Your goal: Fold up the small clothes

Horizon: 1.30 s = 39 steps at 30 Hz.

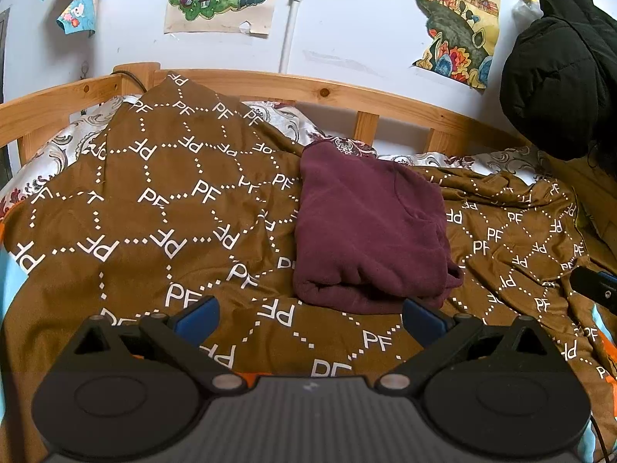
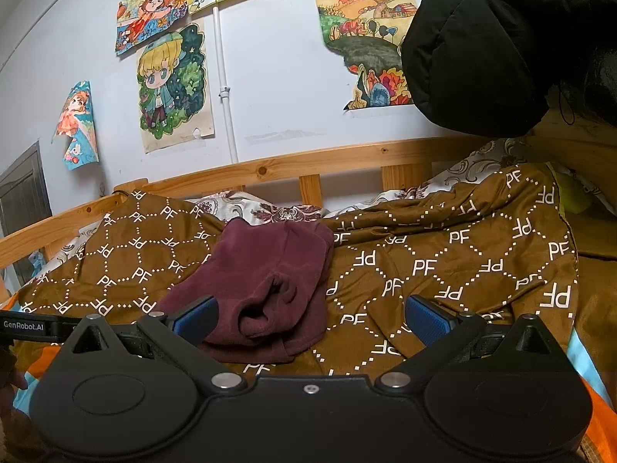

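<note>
A maroon fleece garment [image 1: 366, 231] lies folded into a compact rectangle on the brown patterned bedspread [image 1: 154, 212]. My left gripper [image 1: 310, 318] hovers open just in front of its near folded edge, nothing between the blue pads. In the right wrist view the same maroon garment [image 2: 266, 281] sits ahead and left, its rolled edge facing me. My right gripper [image 2: 310, 318] is open too, its left pad [image 2: 194, 320] close over the garment's near corner and its right pad over bare bedspread [image 2: 443, 270].
A wooden bed rail [image 1: 308, 90] runs along the back against a white wall with drawings. A black puffy jacket [image 1: 559, 73] hangs at the right. The other gripper's tip [image 1: 595, 287] shows at the right edge. Floral bedding [image 2: 277, 208] lies behind.
</note>
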Tool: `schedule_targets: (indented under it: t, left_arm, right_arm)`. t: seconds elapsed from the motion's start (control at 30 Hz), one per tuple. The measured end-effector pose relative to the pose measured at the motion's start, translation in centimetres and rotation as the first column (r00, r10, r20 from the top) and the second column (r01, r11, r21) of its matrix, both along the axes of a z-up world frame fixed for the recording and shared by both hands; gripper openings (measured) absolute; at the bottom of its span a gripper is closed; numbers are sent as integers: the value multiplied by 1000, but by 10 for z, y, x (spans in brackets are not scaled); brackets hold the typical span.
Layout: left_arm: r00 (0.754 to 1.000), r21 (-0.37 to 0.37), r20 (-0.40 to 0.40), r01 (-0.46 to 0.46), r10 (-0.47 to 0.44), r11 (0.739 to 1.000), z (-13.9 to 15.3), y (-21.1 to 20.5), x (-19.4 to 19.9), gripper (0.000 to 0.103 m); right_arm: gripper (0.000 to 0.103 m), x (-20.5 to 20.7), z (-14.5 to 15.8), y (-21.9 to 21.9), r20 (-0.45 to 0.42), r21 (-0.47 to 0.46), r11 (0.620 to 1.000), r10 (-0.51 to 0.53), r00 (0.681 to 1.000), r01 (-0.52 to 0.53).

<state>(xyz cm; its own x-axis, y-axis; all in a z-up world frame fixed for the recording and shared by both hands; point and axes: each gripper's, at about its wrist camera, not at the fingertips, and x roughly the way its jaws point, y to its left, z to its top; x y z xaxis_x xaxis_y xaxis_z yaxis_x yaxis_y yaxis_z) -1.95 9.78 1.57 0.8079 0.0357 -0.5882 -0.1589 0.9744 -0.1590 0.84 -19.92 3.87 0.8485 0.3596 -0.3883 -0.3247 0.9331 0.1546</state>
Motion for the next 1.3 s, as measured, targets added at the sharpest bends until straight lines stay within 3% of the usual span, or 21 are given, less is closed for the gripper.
schedule_targets:
  t: [0.87, 1.07, 1.3]
  left_arm:
    - [1000, -3, -1, -4, 4, 1000, -1, 0, -1, 102]
    - [998, 74, -35, -41, 44, 996, -4, -4, 3, 102]
    - [998, 54, -29, -51, 52, 997, -2, 1, 3, 102]
  right_arm:
    - [102, 0, 0, 1, -2, -1, 1000, 0, 1000, 0]
    - [102, 0, 0, 0, -3, -1, 1000, -1, 1000, 1]
    - [102, 0, -1, -1, -4, -2, 1000, -5, 1000, 5]
